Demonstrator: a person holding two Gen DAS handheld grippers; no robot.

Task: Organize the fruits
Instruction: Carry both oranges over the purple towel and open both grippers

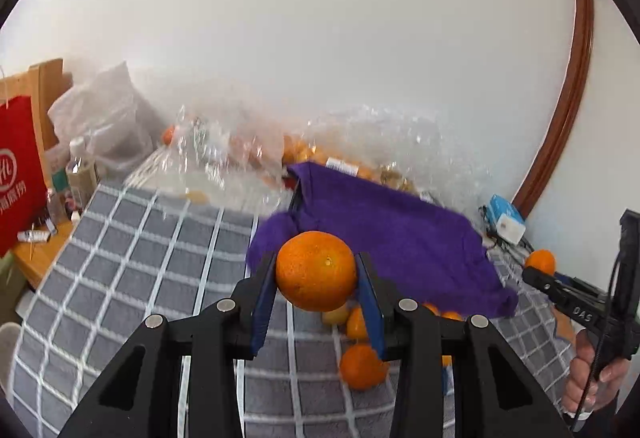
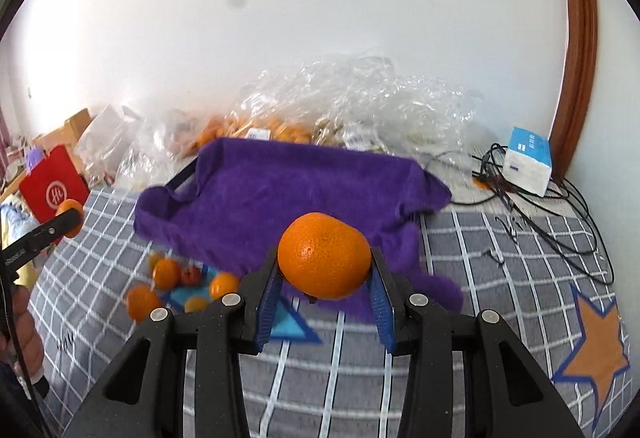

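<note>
Two grippers, one orange each: left gripper (image 1: pixel 316 278) clamps orange (image 1: pixel 316 270), right gripper (image 2: pixel 324 270) clamps second orange (image 2: pixel 324 256), both above checked cloth (image 1: pixel 160 238). Right view alone shows star patch (image 2: pixel 596 342), cables (image 2: pixel 532 190). Five loose fruits (image 2: pixel 166 272) lie near purple towel (image 2: pixel 280 190); plastic bags (image 2: pixel 360 94) behind.

I see orange fruit (image 1: pixel 316 270) between blue pads (image 1: pixel 262 308), a purple cloth (image 2: pixel 280 198) mid-frame, a grey white-checked cover (image 1: pixel 160 238), and a red bag (image 1: pixel 18 174) at left.
</note>
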